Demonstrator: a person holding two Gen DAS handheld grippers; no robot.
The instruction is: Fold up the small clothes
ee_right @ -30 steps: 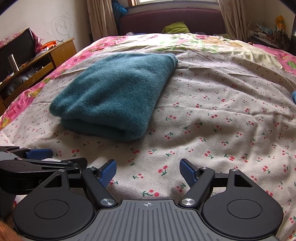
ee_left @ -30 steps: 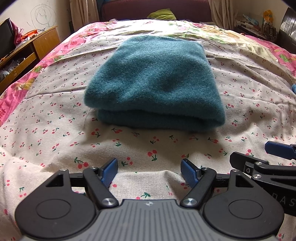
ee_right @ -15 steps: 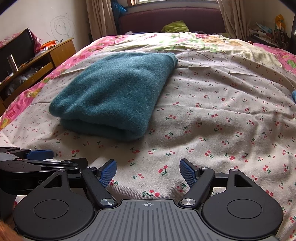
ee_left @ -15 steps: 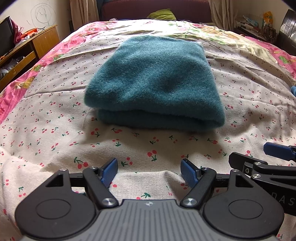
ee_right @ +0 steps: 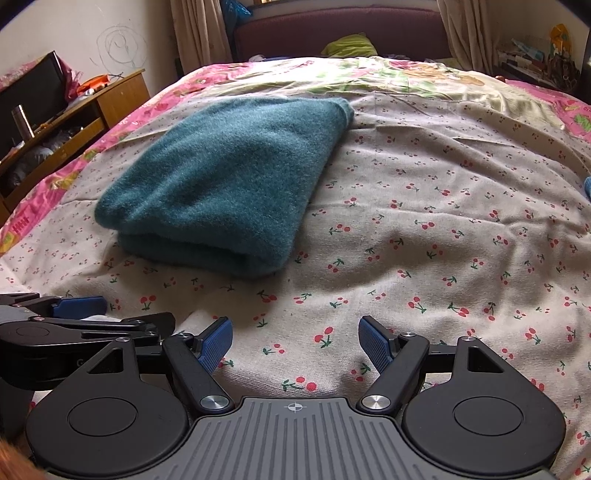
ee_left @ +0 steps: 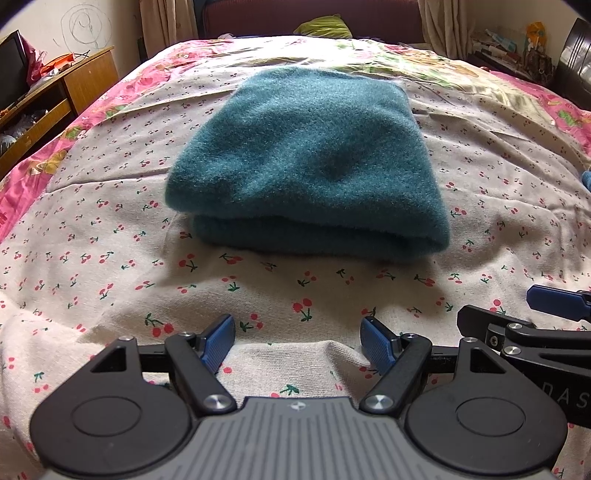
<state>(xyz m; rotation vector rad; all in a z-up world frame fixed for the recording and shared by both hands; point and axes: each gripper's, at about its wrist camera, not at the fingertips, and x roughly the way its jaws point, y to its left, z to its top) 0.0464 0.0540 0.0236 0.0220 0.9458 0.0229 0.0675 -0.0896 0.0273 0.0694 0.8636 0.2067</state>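
Note:
A teal fuzzy garment (ee_left: 306,162) lies folded into a thick rectangle on the cherry-print bedspread (ee_left: 110,258), its folded edge toward me. In the right wrist view the same garment (ee_right: 225,177) sits to the upper left. My left gripper (ee_left: 297,341) hovers low over the sheet in front of the garment, open, with only cloth between its blue pads. My right gripper (ee_right: 295,339) stands open beside it, to the right of the garment and apart from it, holding nothing. Each gripper shows at the edge of the other's view.
A wooden cabinet (ee_right: 92,110) with clutter stands left of the bed. A dark red headboard (ee_right: 343,29) and a green cushion (ee_right: 347,46) are at the far end. Shelves with items (ee_left: 517,48) fill the far right corner. A pink floral border (ee_left: 48,155) runs along the bed's left side.

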